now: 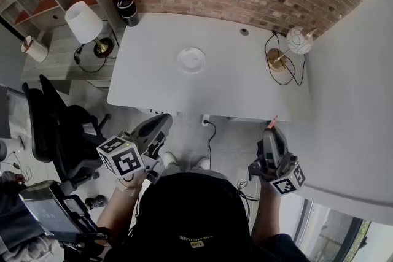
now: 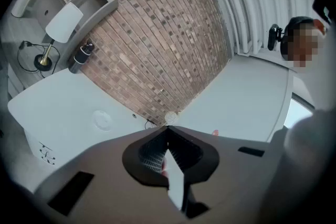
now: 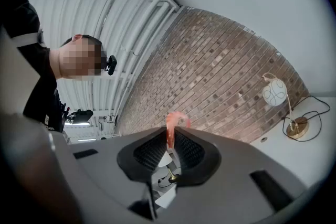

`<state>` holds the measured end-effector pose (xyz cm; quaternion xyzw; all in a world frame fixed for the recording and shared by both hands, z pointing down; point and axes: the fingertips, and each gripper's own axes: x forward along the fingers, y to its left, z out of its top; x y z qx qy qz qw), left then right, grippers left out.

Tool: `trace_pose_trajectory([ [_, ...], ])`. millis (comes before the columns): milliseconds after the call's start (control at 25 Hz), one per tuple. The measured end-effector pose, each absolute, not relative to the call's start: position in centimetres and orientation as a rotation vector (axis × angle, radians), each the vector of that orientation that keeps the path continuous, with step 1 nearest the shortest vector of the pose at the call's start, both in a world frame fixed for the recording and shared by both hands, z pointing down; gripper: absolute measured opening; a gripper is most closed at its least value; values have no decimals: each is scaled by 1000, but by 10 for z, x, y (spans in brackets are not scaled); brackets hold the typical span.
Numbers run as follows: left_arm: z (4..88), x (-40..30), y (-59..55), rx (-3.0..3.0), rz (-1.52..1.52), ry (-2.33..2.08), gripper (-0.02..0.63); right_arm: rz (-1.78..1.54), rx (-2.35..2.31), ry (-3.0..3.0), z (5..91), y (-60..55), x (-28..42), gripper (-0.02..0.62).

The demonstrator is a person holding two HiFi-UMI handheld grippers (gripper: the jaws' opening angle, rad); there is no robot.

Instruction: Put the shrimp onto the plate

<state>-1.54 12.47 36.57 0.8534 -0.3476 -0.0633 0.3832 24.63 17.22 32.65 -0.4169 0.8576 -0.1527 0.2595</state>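
Note:
A small white plate (image 1: 191, 59) lies on the white table (image 1: 153, 80), near its back middle; it also shows small in the left gripper view as the plate (image 2: 102, 120). My right gripper (image 1: 274, 129) is held below the table's front edge at the right, shut on a pink-orange shrimp (image 1: 272, 123). In the right gripper view the shrimp (image 3: 174, 122) sticks up from between the closed jaws of the right gripper (image 3: 170, 139). My left gripper (image 1: 161, 126) hovers off the table's front left, shut with nothing in it; its tips (image 2: 167, 131) meet.
A white-shaded lamp (image 1: 85, 23) stands on a side shelf at the left, a globe lamp (image 1: 299, 41) with its cable at the table's back right. A dark bottle (image 1: 127, 7) stands at the back left corner. An office chair (image 1: 58, 126) is at the left. A person stands nearby.

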Motion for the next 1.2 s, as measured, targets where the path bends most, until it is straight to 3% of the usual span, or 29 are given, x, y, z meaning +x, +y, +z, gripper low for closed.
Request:
trace_pose_trajectory([
  [1200, 382, -30, 118, 2133, -140, -861, 3, -427, -1158, 2289, 334, 167, 237, 44],
])
